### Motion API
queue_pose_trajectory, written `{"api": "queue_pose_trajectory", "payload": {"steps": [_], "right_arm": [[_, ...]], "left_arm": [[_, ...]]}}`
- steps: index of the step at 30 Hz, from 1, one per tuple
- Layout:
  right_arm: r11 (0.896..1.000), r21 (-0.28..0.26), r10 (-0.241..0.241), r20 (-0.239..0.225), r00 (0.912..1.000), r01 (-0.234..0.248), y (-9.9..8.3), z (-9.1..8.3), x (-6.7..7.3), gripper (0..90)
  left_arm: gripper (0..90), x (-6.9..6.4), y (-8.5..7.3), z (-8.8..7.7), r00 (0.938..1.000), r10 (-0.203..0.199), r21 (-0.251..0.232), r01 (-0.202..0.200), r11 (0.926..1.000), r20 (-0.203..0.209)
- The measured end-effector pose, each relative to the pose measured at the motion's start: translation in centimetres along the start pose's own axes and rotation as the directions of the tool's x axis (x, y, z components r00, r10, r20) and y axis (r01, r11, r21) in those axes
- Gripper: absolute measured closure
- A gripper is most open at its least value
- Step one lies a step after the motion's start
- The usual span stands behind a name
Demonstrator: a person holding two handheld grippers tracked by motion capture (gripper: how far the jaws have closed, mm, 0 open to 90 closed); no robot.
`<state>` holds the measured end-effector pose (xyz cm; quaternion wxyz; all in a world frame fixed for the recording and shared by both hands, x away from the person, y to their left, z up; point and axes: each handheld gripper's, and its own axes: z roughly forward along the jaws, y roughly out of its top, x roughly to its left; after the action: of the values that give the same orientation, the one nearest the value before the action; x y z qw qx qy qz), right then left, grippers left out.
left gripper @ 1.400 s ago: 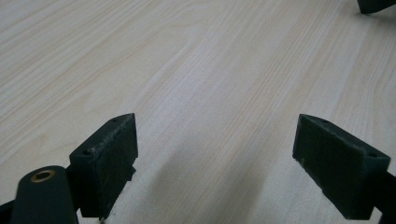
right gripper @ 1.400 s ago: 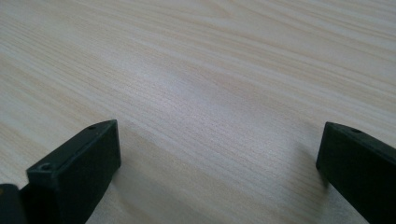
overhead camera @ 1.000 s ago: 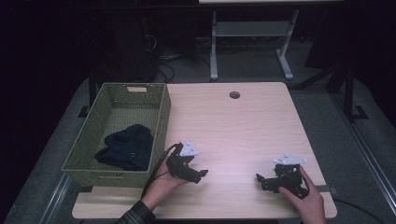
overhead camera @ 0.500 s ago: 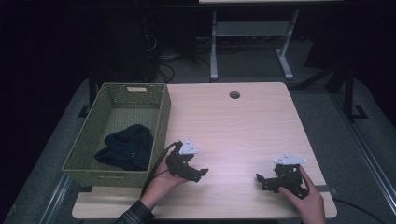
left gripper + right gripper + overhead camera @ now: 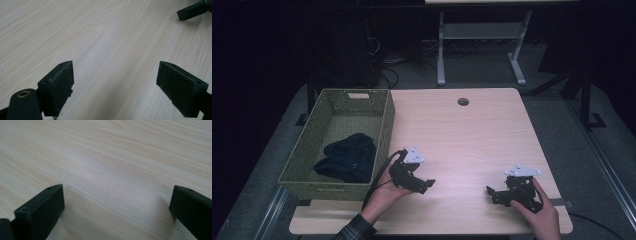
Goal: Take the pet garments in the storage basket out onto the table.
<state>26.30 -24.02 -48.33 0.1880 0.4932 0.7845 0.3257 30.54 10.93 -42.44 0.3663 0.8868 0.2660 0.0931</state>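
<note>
Both jaws apart over bare desk (image 5: 462, 135); lower left, left gripper (image 5: 424, 185) beside basket (image 5: 384, 125) holding dark cloth (image 5: 347, 157); right gripper (image 5: 493, 192) lower right.

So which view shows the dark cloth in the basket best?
The high view: the dark cloth lies bunched in the woven basket, near its front end. Both gripper views look along open jaws at bare table wood.

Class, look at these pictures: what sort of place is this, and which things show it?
Probably a lab or workshop set up for recording. A plain wooden table stands in a dark room, cables trail over the floor behind it, and a hand-held left gripper rests on the tabletop.
</note>
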Motion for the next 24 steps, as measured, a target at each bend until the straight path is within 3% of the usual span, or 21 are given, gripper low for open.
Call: {"api": "queue_pose_trajectory", "payload": {"steps": [24], "right_arm": [[1.0, 0.0, 0.0, 0.0, 1.0, 0.0, 0.0, 0.0, 0.0, 0.0]], "left_arm": [[14.0, 0.3, 1.6, -1.3, 1.0, 0.004, -0.023, -0.004, 0.9997, -0.001]]}}
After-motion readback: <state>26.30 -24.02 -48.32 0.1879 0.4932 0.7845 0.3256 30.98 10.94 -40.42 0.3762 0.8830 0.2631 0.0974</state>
